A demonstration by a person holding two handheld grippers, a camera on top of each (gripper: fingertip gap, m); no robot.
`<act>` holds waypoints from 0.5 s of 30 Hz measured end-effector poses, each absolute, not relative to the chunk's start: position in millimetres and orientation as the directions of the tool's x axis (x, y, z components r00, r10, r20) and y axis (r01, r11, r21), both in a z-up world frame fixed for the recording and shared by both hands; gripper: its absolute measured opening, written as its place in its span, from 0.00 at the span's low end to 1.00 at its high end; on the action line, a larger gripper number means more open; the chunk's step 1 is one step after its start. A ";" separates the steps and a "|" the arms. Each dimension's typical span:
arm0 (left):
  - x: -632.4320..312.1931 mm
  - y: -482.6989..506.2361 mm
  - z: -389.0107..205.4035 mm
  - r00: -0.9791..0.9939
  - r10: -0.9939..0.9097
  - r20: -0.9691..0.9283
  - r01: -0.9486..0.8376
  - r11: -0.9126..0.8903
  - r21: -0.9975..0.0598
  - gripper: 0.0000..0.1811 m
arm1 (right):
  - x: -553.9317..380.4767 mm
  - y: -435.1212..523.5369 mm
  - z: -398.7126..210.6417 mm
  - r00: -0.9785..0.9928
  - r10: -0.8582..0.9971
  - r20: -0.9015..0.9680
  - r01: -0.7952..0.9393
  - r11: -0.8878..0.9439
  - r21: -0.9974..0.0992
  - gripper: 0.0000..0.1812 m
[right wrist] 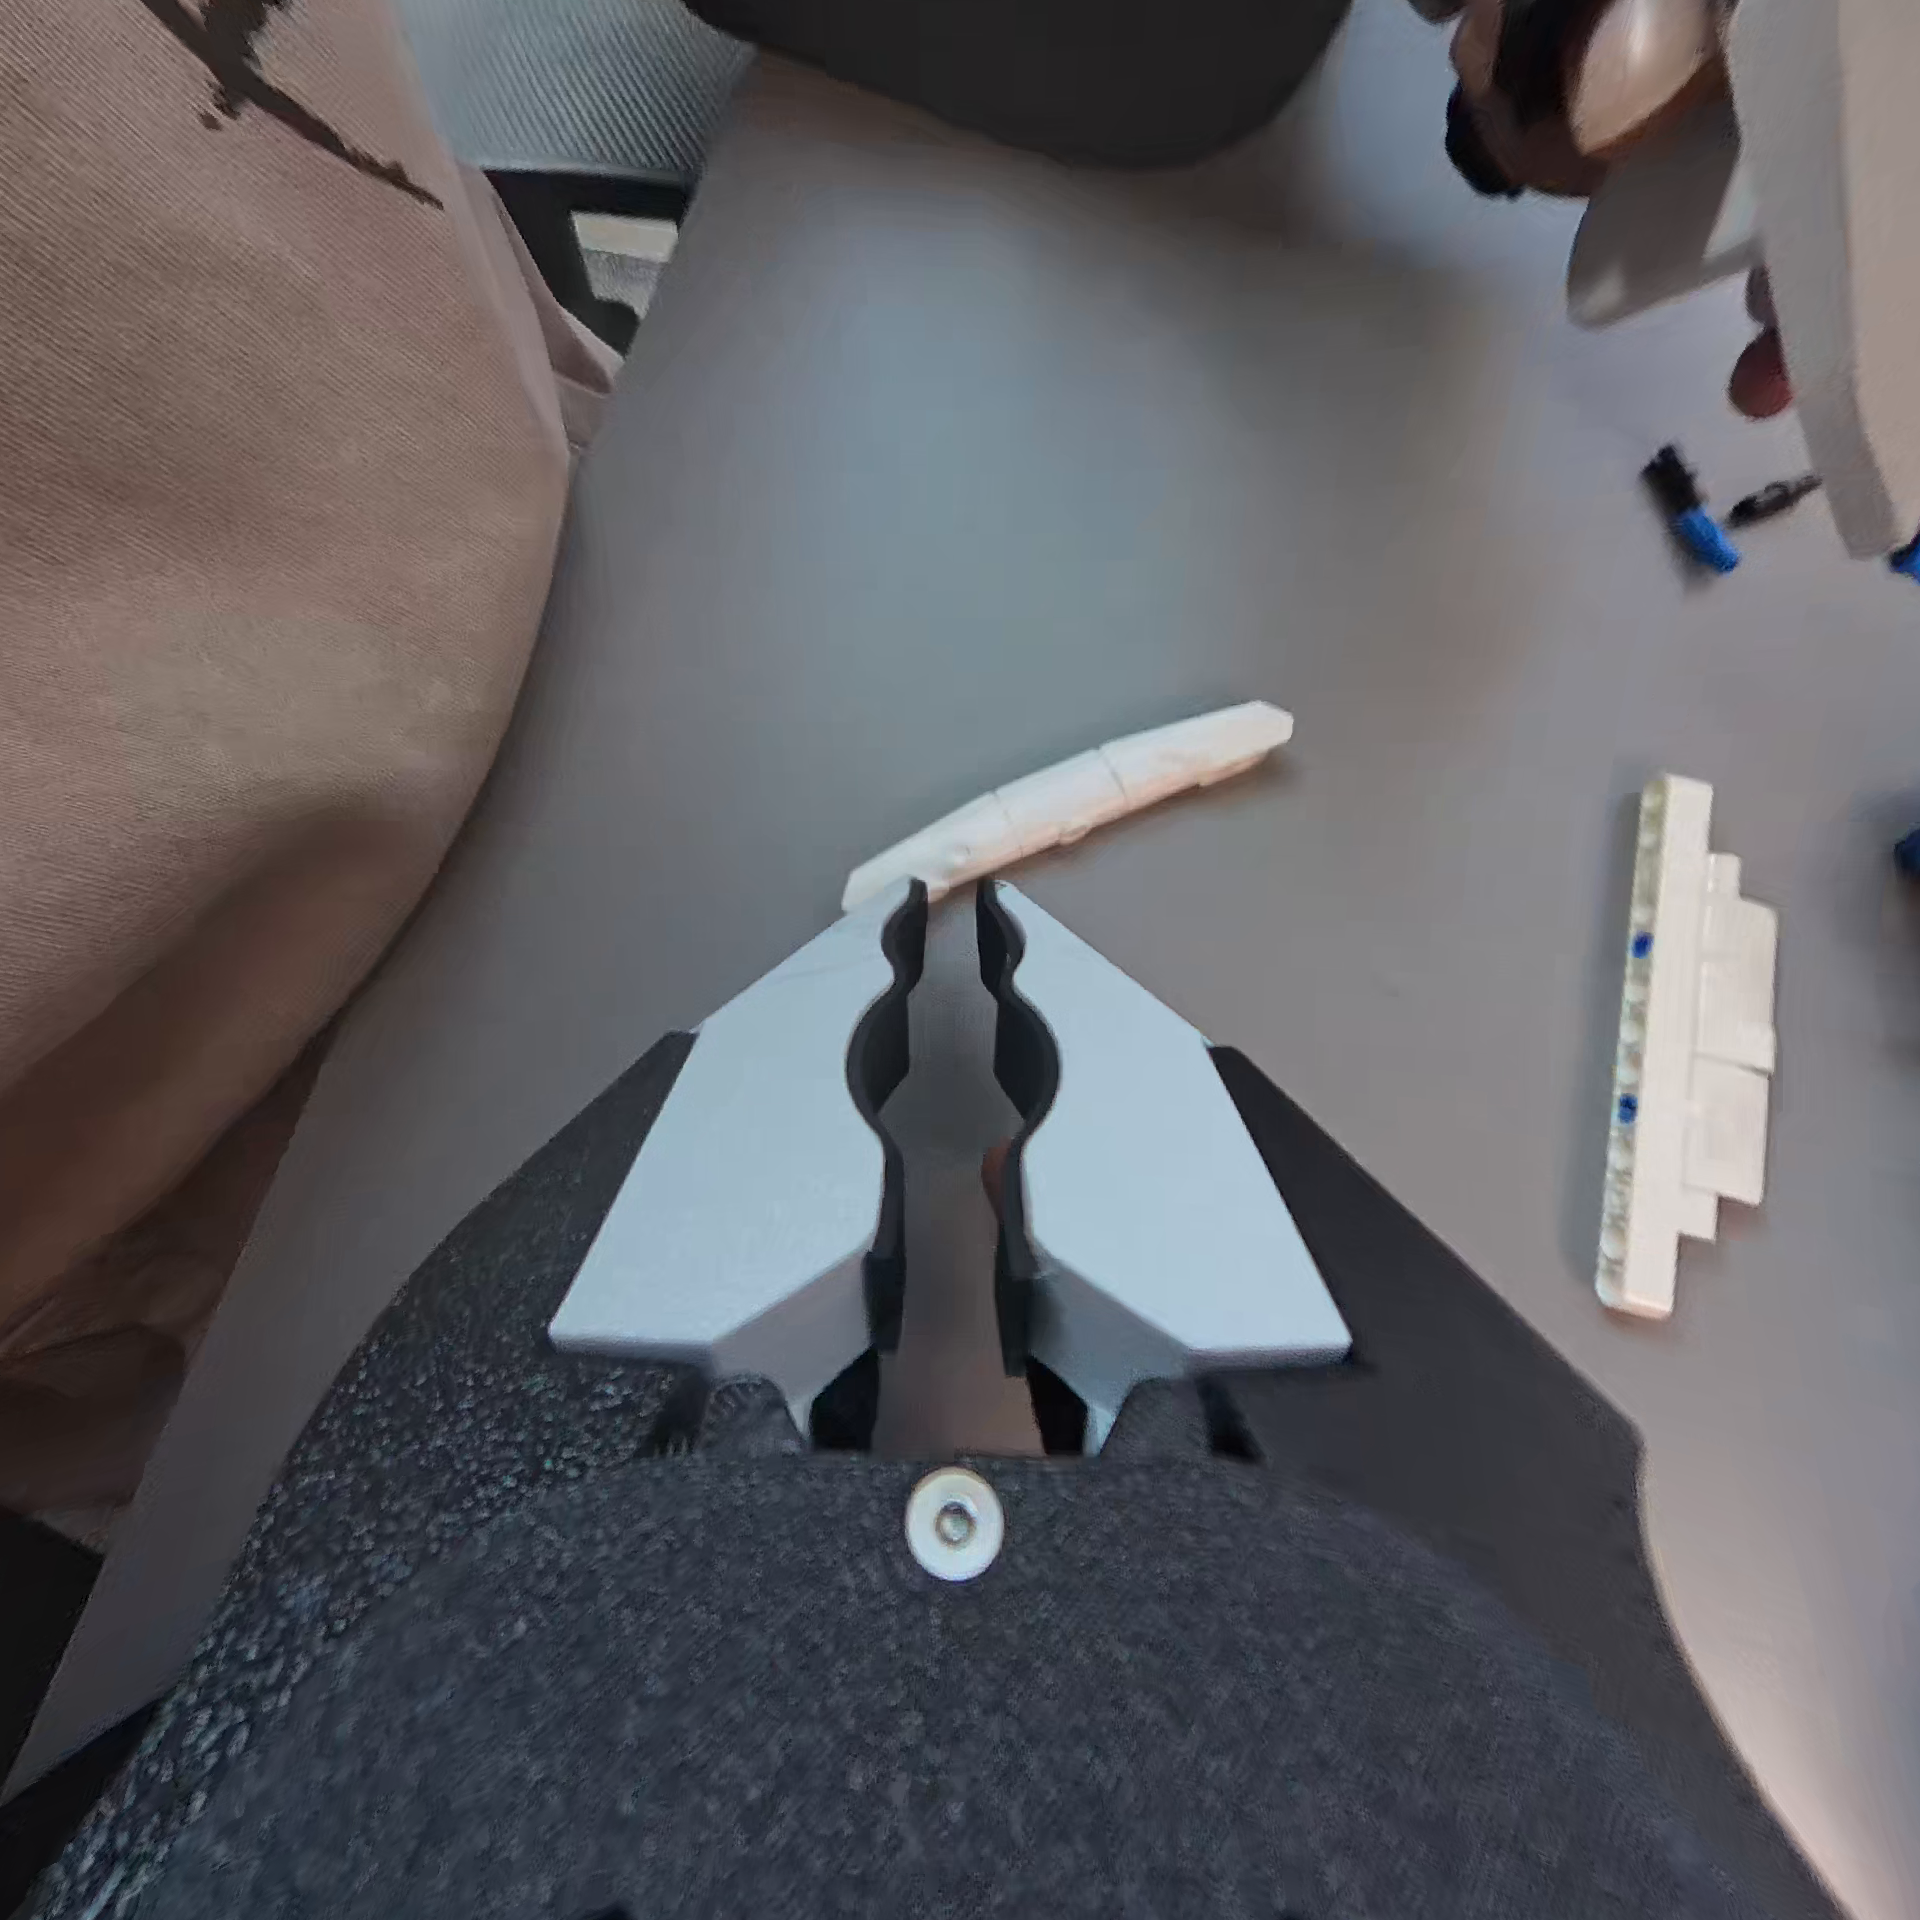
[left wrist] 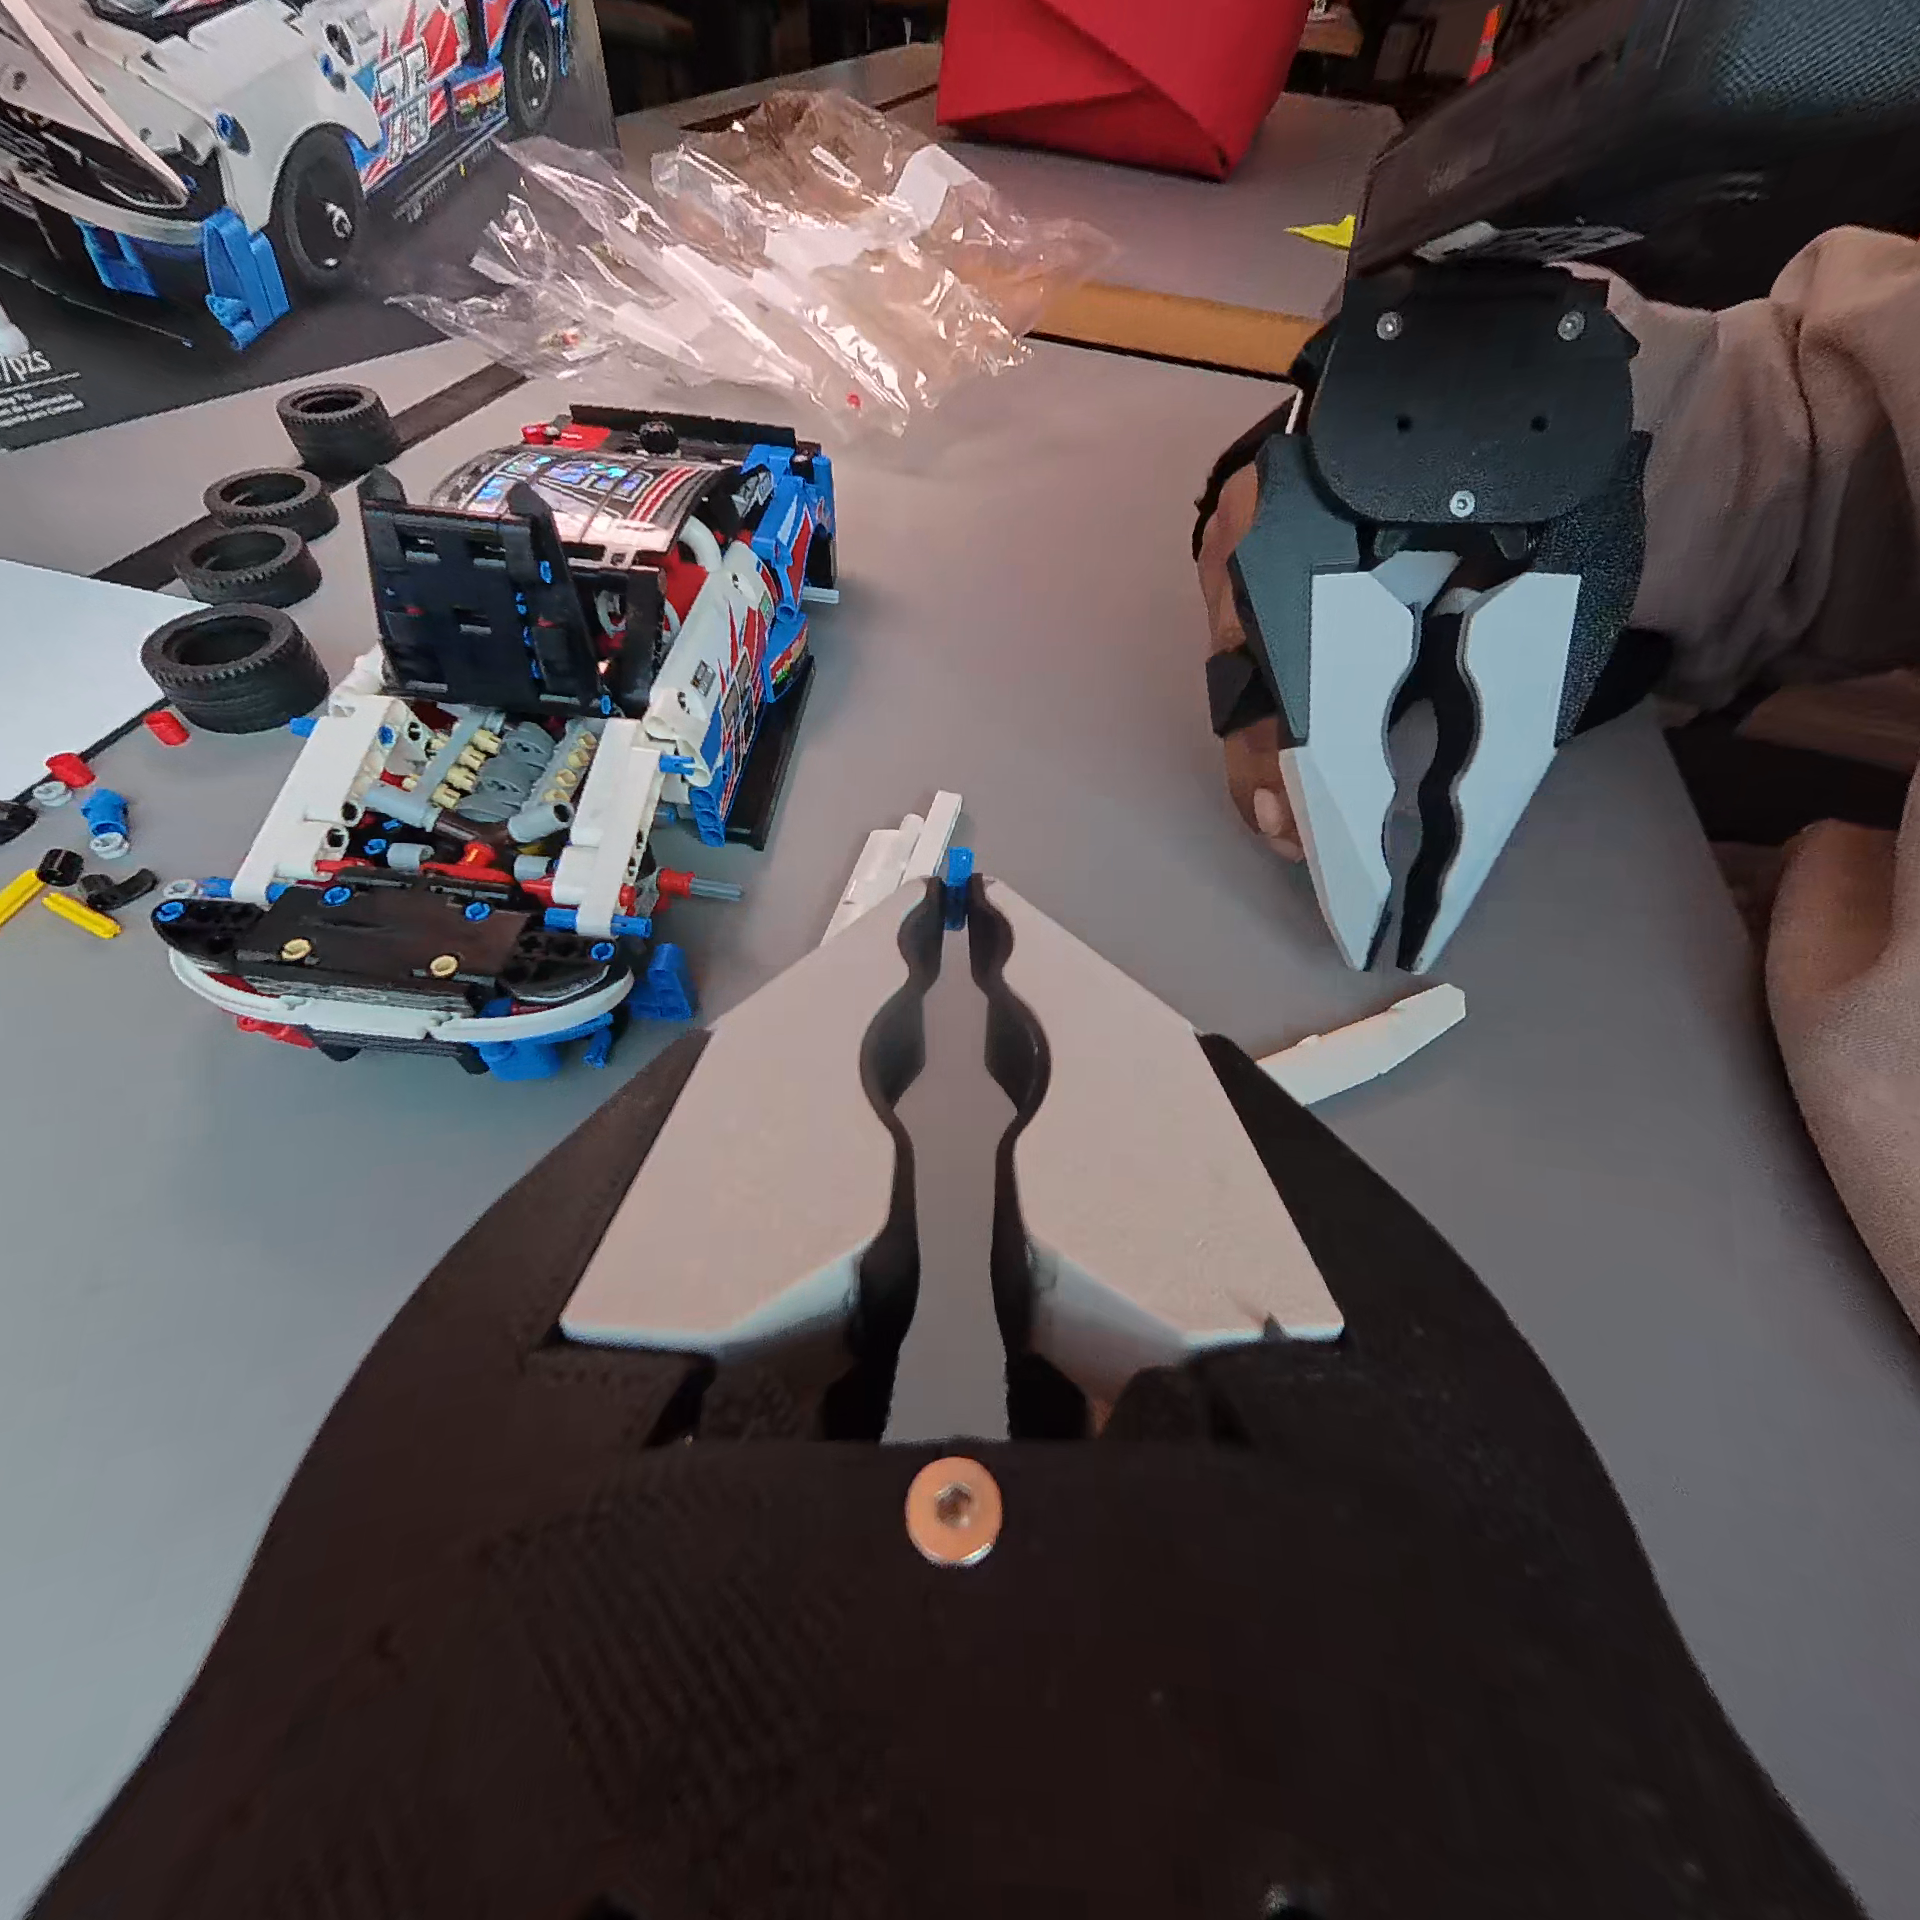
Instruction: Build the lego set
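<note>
My left gripper [left wrist: 957, 896] is shut on a small blue pin [left wrist: 956, 878], held just above the grey table. A white beam assembly [left wrist: 902, 844] lies right behind its tips; it also shows in the right wrist view [right wrist: 1688, 1049] with blue pins in it. My right gripper [right wrist: 949, 891] is empty, its jaws only narrowly apart, with its tips at the near end of a white curved piece [right wrist: 1081, 795]. It also shows in the left wrist view [left wrist: 1390, 961], tips down on the table by that piece [left wrist: 1371, 1037]. The part-built car [left wrist: 499, 748] stands to the left.
Several black tyres [left wrist: 234, 665] and small loose pins [left wrist: 104, 816] lie left of the car. Clear plastic bags [left wrist: 748, 249], the set's box [left wrist: 260, 156] and a red object [left wrist: 1112, 73] are behind. Loose pins [right wrist: 1704, 530] lie on the table [right wrist: 1039, 468]; a person's sleeve [right wrist: 229, 623] is close by. The gap from one gripper's tips to the other's is roughly 15 centimeters.
</note>
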State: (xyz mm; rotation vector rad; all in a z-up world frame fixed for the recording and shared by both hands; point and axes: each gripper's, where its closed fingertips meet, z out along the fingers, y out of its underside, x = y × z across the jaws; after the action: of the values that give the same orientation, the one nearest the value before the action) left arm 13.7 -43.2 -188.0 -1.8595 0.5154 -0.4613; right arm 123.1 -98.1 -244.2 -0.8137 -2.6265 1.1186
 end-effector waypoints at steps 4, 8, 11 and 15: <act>24.1 -46.8 -179.9 0.801 -0.593 0.081 -0.106 -0.274 -0.956 0.01 | 84.7 -77.0 -194.6 -0.721 0.687 0.093 0.276 0.407 -0.871 0.04; 42.4 -51.5 -167.3 0.752 -0.649 0.119 -0.052 -0.238 -0.970 0.01 | 60.6 -46.1 -154.3 -0.540 0.821 0.188 0.111 0.291 -0.950 0.06; 54.5 -55.2 -165.6 0.715 -0.684 0.145 -0.037 -0.243 -0.969 0.01 | 62.1 -50.8 -148.8 -0.533 0.805 0.262 0.034 0.330 -0.943 0.08; 69.5 -61.2 -168.6 0.674 -0.727 0.130 -0.071 -0.240 -0.968 0.01 | 68.3 -68.1 -163.9 -0.593 0.732 0.335 0.016 0.427 -0.904 0.08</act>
State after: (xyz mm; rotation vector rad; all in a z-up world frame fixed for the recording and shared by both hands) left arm 69.5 -61.2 -168.6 -1.7241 0.6465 -0.7015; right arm 68.3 -68.1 -163.9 -0.6324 -1.9324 1.2138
